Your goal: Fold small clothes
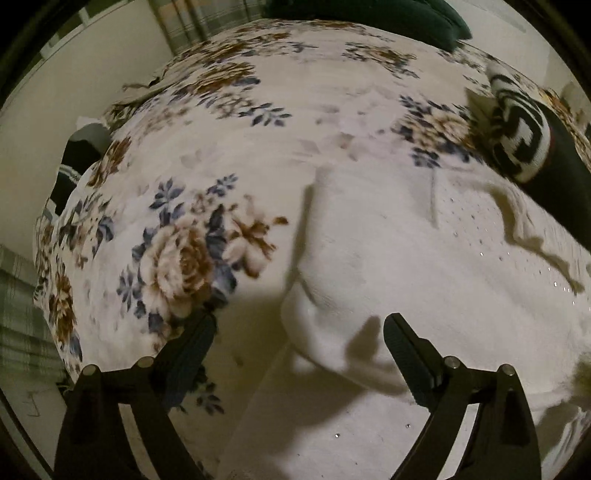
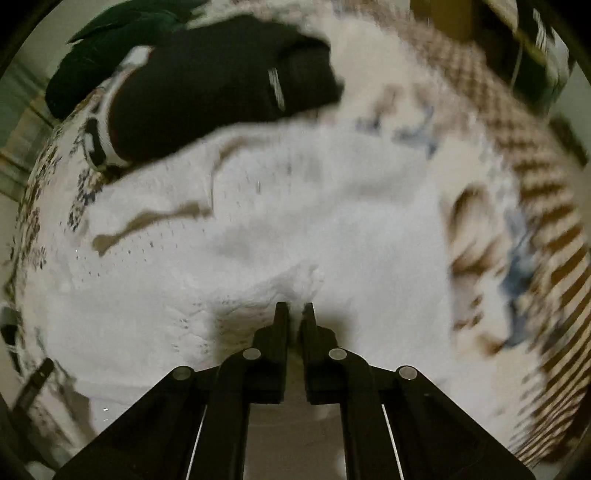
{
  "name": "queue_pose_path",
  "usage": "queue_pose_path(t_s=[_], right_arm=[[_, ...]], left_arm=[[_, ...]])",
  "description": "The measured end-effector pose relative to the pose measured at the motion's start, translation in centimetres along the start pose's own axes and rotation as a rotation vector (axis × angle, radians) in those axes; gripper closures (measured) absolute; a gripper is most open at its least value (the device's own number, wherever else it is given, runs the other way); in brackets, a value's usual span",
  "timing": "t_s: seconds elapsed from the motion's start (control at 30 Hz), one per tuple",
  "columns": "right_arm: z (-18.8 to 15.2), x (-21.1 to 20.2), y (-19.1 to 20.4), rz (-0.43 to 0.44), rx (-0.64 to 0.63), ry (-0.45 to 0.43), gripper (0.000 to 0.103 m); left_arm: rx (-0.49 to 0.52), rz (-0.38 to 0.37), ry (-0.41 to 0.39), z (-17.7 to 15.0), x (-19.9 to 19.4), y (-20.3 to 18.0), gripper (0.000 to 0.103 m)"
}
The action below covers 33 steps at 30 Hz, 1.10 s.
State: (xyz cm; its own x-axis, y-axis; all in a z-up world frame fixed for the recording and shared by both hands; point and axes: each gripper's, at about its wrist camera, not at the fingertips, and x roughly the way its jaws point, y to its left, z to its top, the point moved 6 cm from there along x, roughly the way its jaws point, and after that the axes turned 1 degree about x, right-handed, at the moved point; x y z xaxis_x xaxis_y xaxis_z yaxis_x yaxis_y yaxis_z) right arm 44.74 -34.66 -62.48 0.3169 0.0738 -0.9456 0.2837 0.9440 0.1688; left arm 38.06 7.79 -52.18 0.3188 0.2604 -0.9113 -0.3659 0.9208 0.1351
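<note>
A white knitted garment with small sparkly dots lies on a floral blanket; it also fills the right wrist view. My left gripper is open and empty, its fingers on either side of a rounded fold at the garment's left edge. My right gripper is shut on a pinched ridge of the white garment. The right wrist view is blurred.
A black garment with a black-and-white patterned band lies at the far right of the blanket; it shows at the upper left in the right wrist view. A dark green item lies at the far edge. A brown checked fabric is at right.
</note>
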Motion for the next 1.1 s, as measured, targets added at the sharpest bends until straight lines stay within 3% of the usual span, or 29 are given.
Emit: queue_pose_path(t_s=[0.17,0.3,0.47,0.8,0.93,0.97,1.1], right_arm=[[3.0,-3.1,-3.4,-0.05,0.052,-0.096,0.097],[3.8,-3.3,-8.1,-0.083,0.108,-0.082,0.097],[4.2,-2.0,-10.4,-0.117,0.122,-0.064,0.097],[3.5,-0.6,-13.2,-0.094,0.188,0.008,0.097],[2.5,0.6,-13.3,-0.015,0.202,0.12,0.097],[2.2,0.6,-13.5,0.029,0.23,0.146,0.093],[1.1,-1.6,-14.9,0.132,0.387,0.115,0.049]], left_arm=[[-0.029,-0.016,-0.026,1.1,-0.3,0.1,0.009],[-0.053,-0.047,-0.023,1.8,-0.1,-0.6,0.009],[-0.037,-0.067,-0.039,3.4,0.2,-2.3,0.009],[-0.004,-0.068,-0.035,5.4,1.4,-3.9,0.009],[-0.038,-0.073,-0.049,5.7,0.7,-2.7,0.009],[-0.048,-0.07,-0.055,5.8,0.4,-2.2,0.009],[-0.088,-0.057,-0.058,5.2,-0.3,0.0,0.009]])
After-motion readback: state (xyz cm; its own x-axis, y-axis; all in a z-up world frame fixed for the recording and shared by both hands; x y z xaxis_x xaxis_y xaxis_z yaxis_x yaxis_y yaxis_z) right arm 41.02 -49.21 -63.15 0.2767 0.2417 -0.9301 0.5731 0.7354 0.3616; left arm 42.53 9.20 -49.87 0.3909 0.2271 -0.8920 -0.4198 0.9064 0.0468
